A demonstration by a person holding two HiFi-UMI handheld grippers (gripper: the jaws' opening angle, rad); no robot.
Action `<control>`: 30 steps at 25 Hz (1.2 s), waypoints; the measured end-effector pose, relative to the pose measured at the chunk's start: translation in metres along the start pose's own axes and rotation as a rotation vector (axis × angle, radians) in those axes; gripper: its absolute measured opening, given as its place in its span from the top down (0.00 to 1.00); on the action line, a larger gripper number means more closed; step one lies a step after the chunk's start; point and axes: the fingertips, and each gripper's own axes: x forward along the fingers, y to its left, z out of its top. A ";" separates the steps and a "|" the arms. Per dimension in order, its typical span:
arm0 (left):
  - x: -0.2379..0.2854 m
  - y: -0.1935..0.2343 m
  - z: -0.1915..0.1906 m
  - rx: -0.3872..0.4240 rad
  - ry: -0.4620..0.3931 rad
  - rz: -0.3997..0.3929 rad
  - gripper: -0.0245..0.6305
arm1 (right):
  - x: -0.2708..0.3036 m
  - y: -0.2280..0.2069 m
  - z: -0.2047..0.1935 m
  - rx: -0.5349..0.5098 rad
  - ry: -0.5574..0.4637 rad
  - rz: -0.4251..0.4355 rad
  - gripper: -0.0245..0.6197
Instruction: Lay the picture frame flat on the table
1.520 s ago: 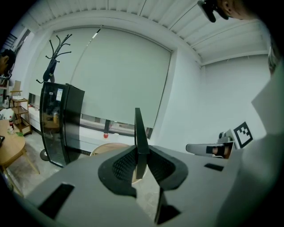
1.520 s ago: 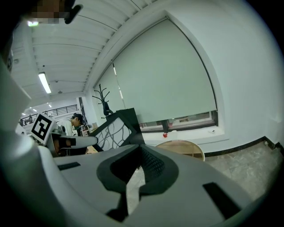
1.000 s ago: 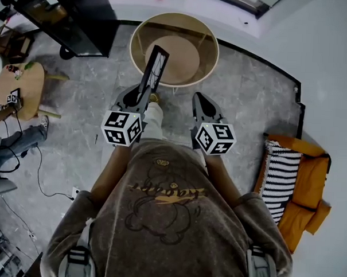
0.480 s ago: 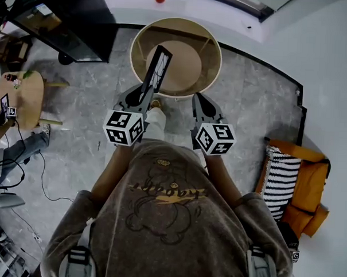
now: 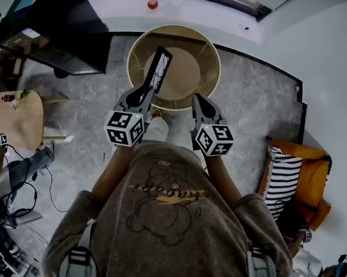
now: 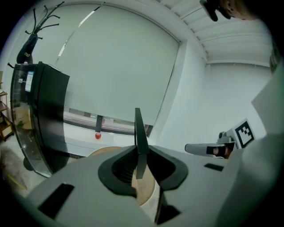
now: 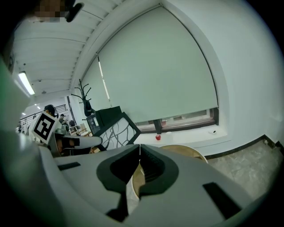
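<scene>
A black picture frame (image 5: 157, 70) with a branch-pattern picture stands upright on edge, held at its lower end by my left gripper (image 5: 145, 93). It hangs over the near edge of the round wooden table (image 5: 212, 48). In the left gripper view the frame (image 6: 140, 133) shows edge-on, with both jaws pressed against it. My right gripper (image 5: 197, 99) is level with the left one, a little to its right, shut with nothing between its jaws. In the right gripper view the jaw tips (image 7: 140, 151) touch, and the frame (image 7: 116, 131) stands off to the left.
A black cabinet (image 5: 52, 26) stands at the back left, and a small wooden side table (image 5: 18, 119) at the left. Orange cushions with a striped pillow (image 5: 283, 180) lie on the floor at the right. A red object (image 5: 152, 4) sits on the window ledge behind the table.
The person has stepped towards the round table, and both grippers have moved forward with the frame. The frame's top now reaches further over the tabletop. Neither grip has changed.
</scene>
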 end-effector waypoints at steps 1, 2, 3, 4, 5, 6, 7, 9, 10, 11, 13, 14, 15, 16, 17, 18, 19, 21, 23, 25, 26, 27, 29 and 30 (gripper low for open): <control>0.007 0.004 0.004 0.004 0.004 -0.008 0.84 | 0.007 -0.002 0.003 0.004 0.000 -0.005 0.93; 0.015 0.008 0.007 0.007 0.007 -0.016 0.84 | 0.013 -0.005 0.005 0.007 0.001 -0.010 0.93; 0.022 0.011 0.011 0.009 0.011 -0.024 0.84 | 0.020 -0.007 0.006 0.010 0.004 -0.016 0.93; 0.028 0.015 0.014 0.011 0.016 -0.032 0.84 | 0.026 -0.009 0.008 0.013 0.007 -0.021 0.93; 0.034 0.020 0.018 0.012 0.020 -0.039 0.84 | 0.033 -0.010 0.010 0.014 0.011 -0.025 0.93; 0.039 0.026 0.021 0.013 0.025 -0.046 0.84 | 0.041 -0.009 0.012 0.015 0.015 -0.027 0.93; 0.044 0.033 0.025 0.014 0.028 -0.054 0.84 | 0.049 -0.008 0.015 0.016 0.017 -0.029 0.93; 0.054 0.043 0.033 0.019 0.033 -0.070 0.84 | 0.063 -0.007 0.020 0.017 0.018 -0.036 0.93; 0.058 0.047 0.035 0.021 0.036 -0.078 0.84 | 0.069 -0.007 0.021 0.019 0.018 -0.041 0.93; 0.062 0.051 0.037 0.024 0.039 -0.085 0.84 | 0.074 -0.007 0.022 0.022 0.018 -0.046 0.93; 0.072 0.056 0.041 0.030 0.045 -0.098 0.84 | 0.084 -0.011 0.024 0.026 0.021 -0.054 0.93; 0.077 0.058 0.043 0.032 0.047 -0.102 0.84 | 0.088 -0.013 0.024 0.027 0.024 -0.056 0.93; 0.082 0.059 0.045 0.033 0.049 -0.104 0.84 | 0.092 -0.016 0.025 0.029 0.027 -0.056 0.93; 0.086 0.058 0.047 0.033 0.050 -0.107 0.84 | 0.093 -0.020 0.026 0.031 0.031 -0.056 0.93; 0.090 0.055 0.050 0.033 0.051 -0.108 0.84 | 0.094 -0.024 0.027 0.034 0.034 -0.056 0.93; 0.094 0.052 0.051 0.032 0.052 -0.109 0.84 | 0.093 -0.028 0.028 0.038 0.035 -0.056 0.93; 0.097 0.050 0.052 0.031 0.053 -0.110 0.84 | 0.093 -0.032 0.029 0.043 0.035 -0.058 0.93; 0.099 0.049 0.053 0.028 0.059 -0.110 0.84 | 0.093 -0.035 0.030 0.050 0.037 -0.060 0.93; 0.099 0.053 0.053 0.025 0.064 -0.108 0.84 | 0.097 -0.034 0.030 0.050 0.044 -0.058 0.93; 0.101 0.056 0.055 0.028 0.064 -0.103 0.84 | 0.102 -0.035 0.031 0.049 0.048 -0.053 0.93; 0.103 0.056 0.055 0.029 0.064 -0.100 0.84 | 0.105 -0.037 0.031 0.050 0.048 -0.049 0.93; 0.106 0.056 0.055 0.027 0.065 -0.097 0.84 | 0.107 -0.039 0.031 0.052 0.050 -0.045 0.93; 0.110 0.056 0.051 0.020 0.072 -0.091 0.84 | 0.111 -0.042 0.029 0.045 0.058 -0.033 0.93; 0.112 0.057 0.050 0.019 0.075 -0.088 0.84 | 0.113 -0.043 0.029 0.039 0.063 -0.026 0.93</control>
